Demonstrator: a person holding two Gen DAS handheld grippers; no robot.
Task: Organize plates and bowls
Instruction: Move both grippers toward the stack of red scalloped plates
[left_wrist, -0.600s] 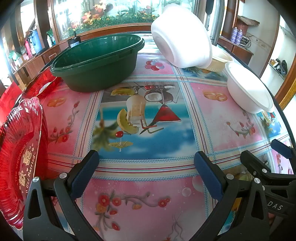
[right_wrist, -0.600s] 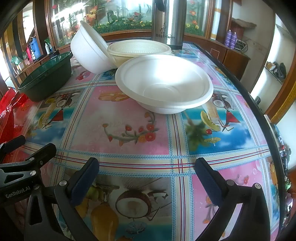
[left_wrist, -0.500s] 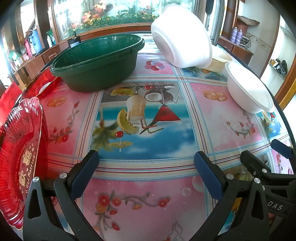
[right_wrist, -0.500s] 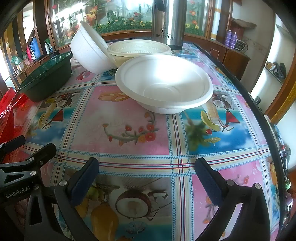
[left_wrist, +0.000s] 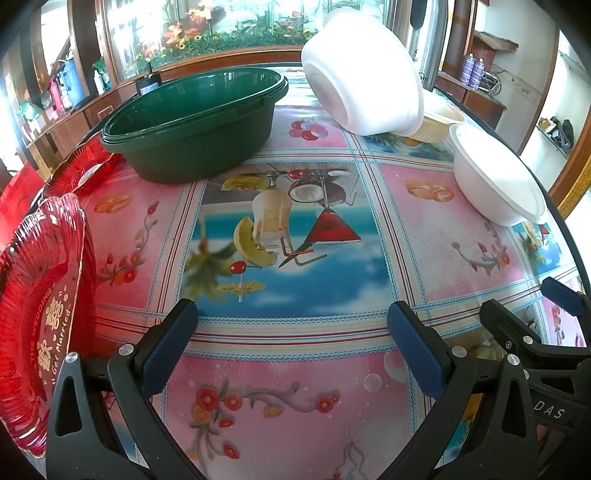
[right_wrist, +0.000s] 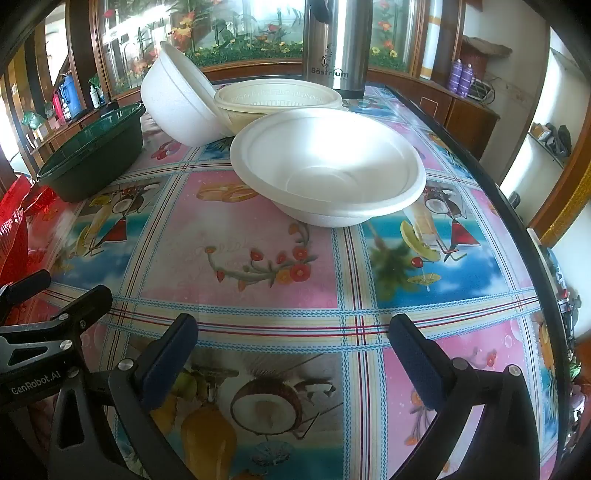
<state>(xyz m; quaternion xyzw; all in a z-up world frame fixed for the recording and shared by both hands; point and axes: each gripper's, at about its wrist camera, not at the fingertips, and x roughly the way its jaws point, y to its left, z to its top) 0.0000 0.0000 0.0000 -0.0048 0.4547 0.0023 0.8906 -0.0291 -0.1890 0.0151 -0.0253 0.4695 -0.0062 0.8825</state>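
White bowl (right_wrist: 328, 173): upright on the tabletop (right_wrist: 258, 302), ahead of your right tool (right_wrist: 293, 350).
Tilted white bowl (left_wrist: 364, 70): leaning on the cream bowl (right_wrist: 277, 101).
Red plates (left_wrist: 33, 302): beside your left tool (left_wrist: 291, 339).
Green basin (left_wrist: 192, 118): far left.
Tools: both spread wide, holding nothing.

landmark: basin (left_wrist: 192, 122), on the table (left_wrist: 295, 295) toward its far side
tilted bowl (left_wrist: 364, 70): right of the basin, on its side, leaning on the ribbed bowl
ribbed bowl (right_wrist: 277, 101): right of the basin, behind the upright bowl
upright bowl (right_wrist: 328, 166): farther right of the basin, nearer the camera
flask (right_wrist: 336, 44): right of the basin, behind the ribbed bowl
plates (left_wrist: 40, 295): left of the basin, nearer, at the table edge
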